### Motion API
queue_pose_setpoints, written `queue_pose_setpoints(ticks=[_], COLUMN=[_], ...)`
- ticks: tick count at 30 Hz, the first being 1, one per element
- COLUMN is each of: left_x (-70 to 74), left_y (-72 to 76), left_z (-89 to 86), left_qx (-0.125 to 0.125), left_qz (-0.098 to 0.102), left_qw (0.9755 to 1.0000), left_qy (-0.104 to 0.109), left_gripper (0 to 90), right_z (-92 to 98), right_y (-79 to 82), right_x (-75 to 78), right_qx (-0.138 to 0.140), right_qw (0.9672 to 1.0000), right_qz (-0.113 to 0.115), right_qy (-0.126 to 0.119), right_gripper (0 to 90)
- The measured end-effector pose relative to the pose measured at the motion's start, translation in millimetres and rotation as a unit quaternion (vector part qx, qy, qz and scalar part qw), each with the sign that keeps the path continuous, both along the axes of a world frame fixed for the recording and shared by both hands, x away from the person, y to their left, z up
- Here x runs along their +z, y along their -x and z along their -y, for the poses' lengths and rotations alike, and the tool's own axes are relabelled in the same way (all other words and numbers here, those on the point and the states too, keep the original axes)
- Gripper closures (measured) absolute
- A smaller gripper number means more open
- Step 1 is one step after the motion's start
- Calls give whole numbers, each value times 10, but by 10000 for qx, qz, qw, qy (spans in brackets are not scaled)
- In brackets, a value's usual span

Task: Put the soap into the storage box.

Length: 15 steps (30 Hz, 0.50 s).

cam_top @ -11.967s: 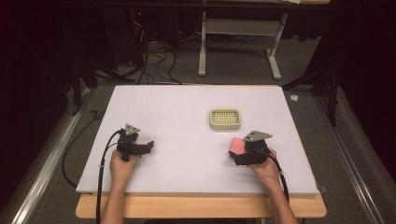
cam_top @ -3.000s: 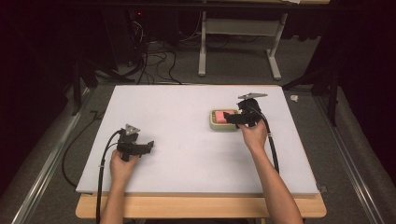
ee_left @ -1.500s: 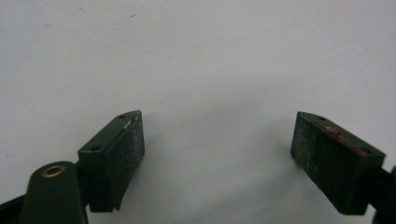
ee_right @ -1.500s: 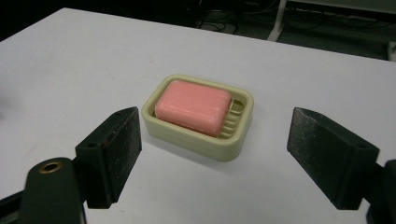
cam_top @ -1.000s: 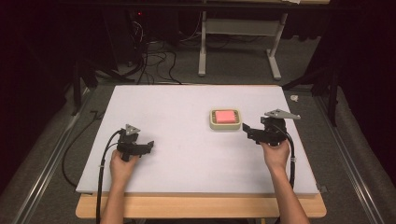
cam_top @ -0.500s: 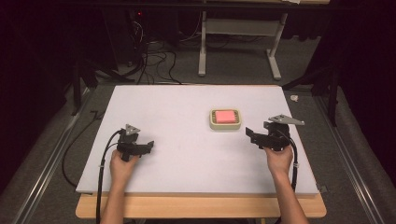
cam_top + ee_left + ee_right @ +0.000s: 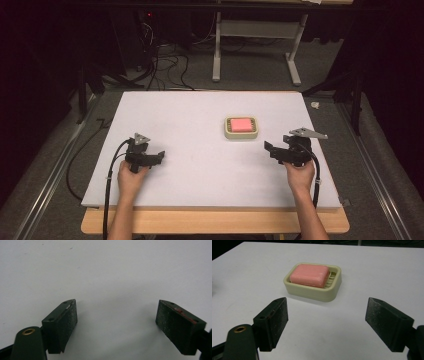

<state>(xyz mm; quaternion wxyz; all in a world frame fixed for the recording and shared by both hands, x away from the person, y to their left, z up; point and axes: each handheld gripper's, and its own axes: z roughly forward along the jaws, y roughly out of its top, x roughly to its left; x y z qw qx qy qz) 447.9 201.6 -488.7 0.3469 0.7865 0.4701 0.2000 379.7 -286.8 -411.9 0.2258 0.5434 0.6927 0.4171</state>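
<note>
moved: right gripper (image 7: 270,148) has drawn back from the soap dish (image 7: 241,134) to right of centre in the high view, jaws spread, empty | pink soap bar (image 7: 310,275) lies in the dish, centre-right of table (image 7: 190,120) | left gripper (image 7: 159,156) lower left, jaws apart, empty

Both grippers are black, the left gripper (image 7: 159,156) and the right gripper (image 7: 268,148) each topped by a grey three-cornered plate and trailing a black cable. Their jaws are blocky dark wedges with speckled, worn pads (image 7: 70,320), small screw holes and a brass-ringed hole at one base. The forearms are bare, with no sleeves.
</note>
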Motion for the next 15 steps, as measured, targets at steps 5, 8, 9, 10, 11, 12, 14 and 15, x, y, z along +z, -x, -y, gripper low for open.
queue_pose_setpoints(ticks=[5,8,9,10,11,12,14,15], left_x=[0,0,0,0,0,0,0,0], left_y=[0,0,0,0,0,0,0,0], left_z=[0,0,0,0,0,0,0,0], left_qx=[0,0,0,0,0,1,1,1], left_qz=[0,-1,-1,-1,-1,0,1,0], left_qw=[10000,10000,10000,10000,10000,10000,10000,10000], left_qy=[1,-1,0,-1,-1,2,2,2], left_gripper=[179,179,179,179,179,179,179,179], right_z=[13,25,27,31,35,36,36,39], right_y=[25,39,45,47,49,51,60,61], right_x=[-35,-57,-62,-67,-75,-78,-94,-102], right_qx=[-11,-16,-24,-18,-2,-6,-24,-22], right_qw=[10000,10000,10000,10000,10000,10000,9999,9999], right_qz=[-22,-47,-62,-59,-59,-60,-97,-91], right_qy=[-38,-55,-71,-60,-52,-50,-78,-76], right_gripper=[190,190,190,190,190,190,190,191])
